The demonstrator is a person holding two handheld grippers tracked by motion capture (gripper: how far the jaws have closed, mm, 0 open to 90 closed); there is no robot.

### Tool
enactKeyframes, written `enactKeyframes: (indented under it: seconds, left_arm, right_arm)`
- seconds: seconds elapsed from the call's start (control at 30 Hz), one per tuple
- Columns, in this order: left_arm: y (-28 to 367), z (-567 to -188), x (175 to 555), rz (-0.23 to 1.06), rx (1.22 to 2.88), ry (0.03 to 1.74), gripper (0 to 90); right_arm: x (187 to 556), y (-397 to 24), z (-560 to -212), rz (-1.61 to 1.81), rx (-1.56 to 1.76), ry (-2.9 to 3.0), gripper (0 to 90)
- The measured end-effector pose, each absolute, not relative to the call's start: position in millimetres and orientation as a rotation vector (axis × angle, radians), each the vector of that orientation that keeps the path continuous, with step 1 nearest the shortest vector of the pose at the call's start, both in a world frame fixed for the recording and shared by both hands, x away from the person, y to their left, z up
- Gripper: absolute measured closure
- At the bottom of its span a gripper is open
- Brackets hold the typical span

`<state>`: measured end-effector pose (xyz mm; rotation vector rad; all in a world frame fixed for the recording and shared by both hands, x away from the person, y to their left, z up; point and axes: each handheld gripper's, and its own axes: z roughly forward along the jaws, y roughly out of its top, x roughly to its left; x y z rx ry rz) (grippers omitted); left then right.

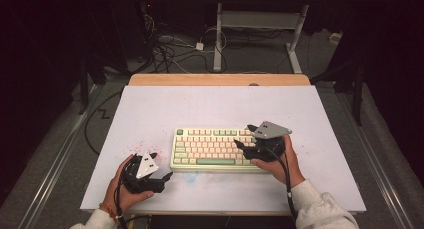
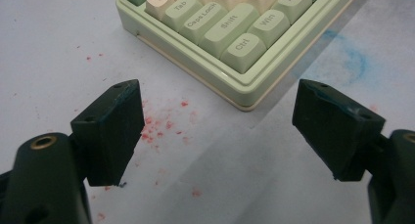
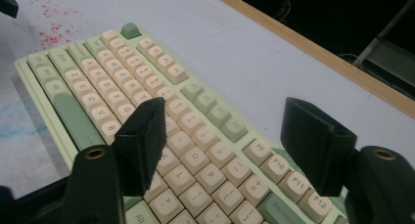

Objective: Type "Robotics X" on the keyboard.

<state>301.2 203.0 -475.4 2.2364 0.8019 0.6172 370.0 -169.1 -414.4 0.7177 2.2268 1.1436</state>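
Now the right claw (image 1: 246, 135) is held spread over the keyboard (image 1: 210, 148) near the desk's (image 1: 150, 109) front edge; the left claw (image 1: 162, 165) is spread, empty.

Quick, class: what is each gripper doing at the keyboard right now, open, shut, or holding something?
Left gripper: open, empty, above the table near the keyboard corner.
Right gripper: open, holding nothing, over the keys.

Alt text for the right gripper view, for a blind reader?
The right gripper hovers open over the right half of a green and cream keyboard, nothing between its black fingers. The keyboard lies on a white table speckled with red.
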Motion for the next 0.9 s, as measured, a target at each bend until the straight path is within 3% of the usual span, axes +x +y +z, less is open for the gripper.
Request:
enactKeyframes:
  seconds: [0.27,0.6,0.9]
  left_arm:
    - [204.1,-473.0,300.5,0.612,2.221,0.8,19.1]
    - [205.1,-468.3,299.3,0.607,2.179,0.809,25.2]
    - [206.6,-464.5,301.4,0.546,2.155,0.813,52.1]
  right_arm:
    - [360.9,-173.3,-412.4,1.149,0.72,2.185,25.7]
    - [345.2,-190.0,-413.0,1.172,0.711,2.132,24.6]
    - [333.8,-207.6,-416.1,1.167,0.724,2.109,23.9]
